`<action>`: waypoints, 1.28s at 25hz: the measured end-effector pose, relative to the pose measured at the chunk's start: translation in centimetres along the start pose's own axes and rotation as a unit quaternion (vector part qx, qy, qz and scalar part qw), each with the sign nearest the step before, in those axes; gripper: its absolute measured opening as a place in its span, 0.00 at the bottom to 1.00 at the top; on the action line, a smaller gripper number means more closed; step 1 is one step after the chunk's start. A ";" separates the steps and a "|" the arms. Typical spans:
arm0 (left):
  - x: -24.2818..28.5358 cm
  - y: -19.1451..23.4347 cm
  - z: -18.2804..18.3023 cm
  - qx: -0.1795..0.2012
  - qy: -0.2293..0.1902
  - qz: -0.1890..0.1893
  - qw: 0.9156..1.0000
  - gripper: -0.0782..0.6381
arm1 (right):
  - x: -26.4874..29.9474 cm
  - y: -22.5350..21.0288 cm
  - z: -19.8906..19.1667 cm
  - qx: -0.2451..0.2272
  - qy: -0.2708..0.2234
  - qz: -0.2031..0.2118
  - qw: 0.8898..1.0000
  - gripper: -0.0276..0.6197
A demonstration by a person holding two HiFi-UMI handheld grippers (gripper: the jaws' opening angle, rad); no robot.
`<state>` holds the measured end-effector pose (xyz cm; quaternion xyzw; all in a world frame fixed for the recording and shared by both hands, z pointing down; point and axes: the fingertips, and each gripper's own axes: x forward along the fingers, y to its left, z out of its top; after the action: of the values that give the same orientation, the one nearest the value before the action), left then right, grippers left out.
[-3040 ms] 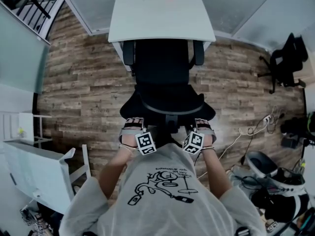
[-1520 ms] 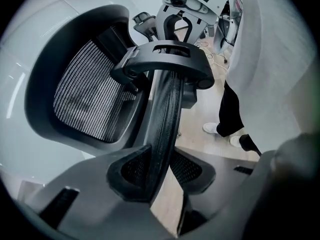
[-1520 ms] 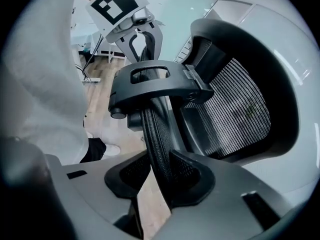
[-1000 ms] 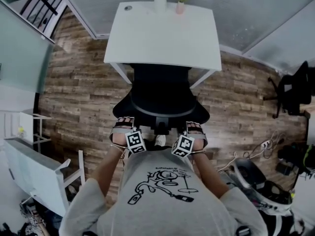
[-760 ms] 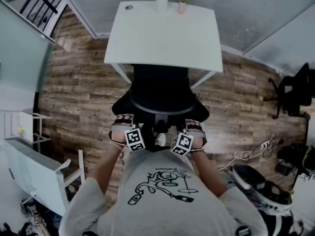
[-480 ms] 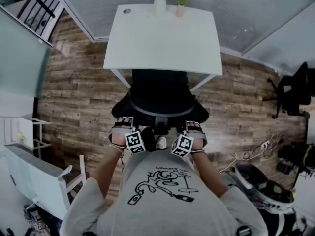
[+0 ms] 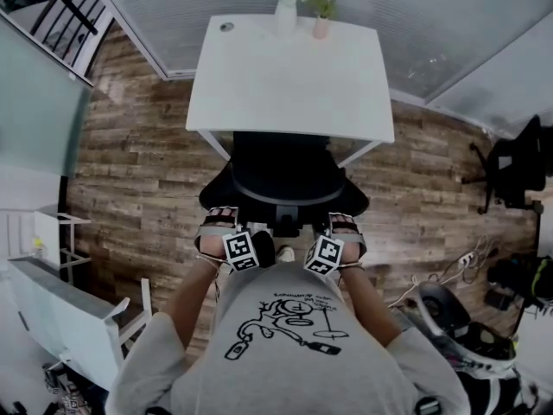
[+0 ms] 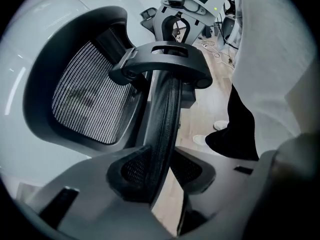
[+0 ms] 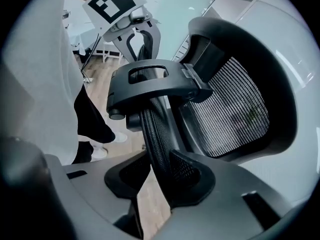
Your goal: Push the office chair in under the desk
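Position: black mesh-backed office chair [image 7: 281, 167], seat tucked under the near edge of the white rectangular desk [image 7: 289, 76], backrest still outside it.

Tools: the left gripper [image 8: 159, 176] and right gripper [image 9: 160, 179] are each clamped on the backrest's thin upper rim, one per side.

Method, as judged: push equally through both, square to the near edge. Uneven force would probably swing the chair toward one of the slanted white desk legs [image 7: 214, 137].

Materials: backrest is open-weave mesh, likely springy, in a hard curved plastic frame. Desktop is flat, smooth and matt.
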<state>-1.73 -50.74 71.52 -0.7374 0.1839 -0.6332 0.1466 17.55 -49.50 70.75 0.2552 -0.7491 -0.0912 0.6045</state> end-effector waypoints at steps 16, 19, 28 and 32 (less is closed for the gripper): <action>0.0 1.4 -0.2 -0.024 0.007 0.016 1.000 0.33 | -0.1 -1.1 1.0 0.041 -0.040 0.013 0.998 0.30; -1.2 1.4 0.0 -0.047 0.000 0.011 0.999 0.33 | -1.3 -1.6 1.1 0.076 -0.053 0.038 0.995 0.33; -7.7 3.4 3.0 -0.205 -0.095 -0.014 0.974 0.26 | -7.4 -4.7 2.8 0.221 -0.141 0.056 0.963 0.25; -12.0 5.3 7.5 -0.336 -0.226 -0.058 0.913 0.18 | -11.3 -7.1 5.7 0.316 -0.238 0.064 0.916 0.18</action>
<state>3.63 -50.07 57.41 -0.8761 0.3042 -0.3580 -0.1090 15.58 -50.95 56.41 0.3551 -0.8755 0.1305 0.3006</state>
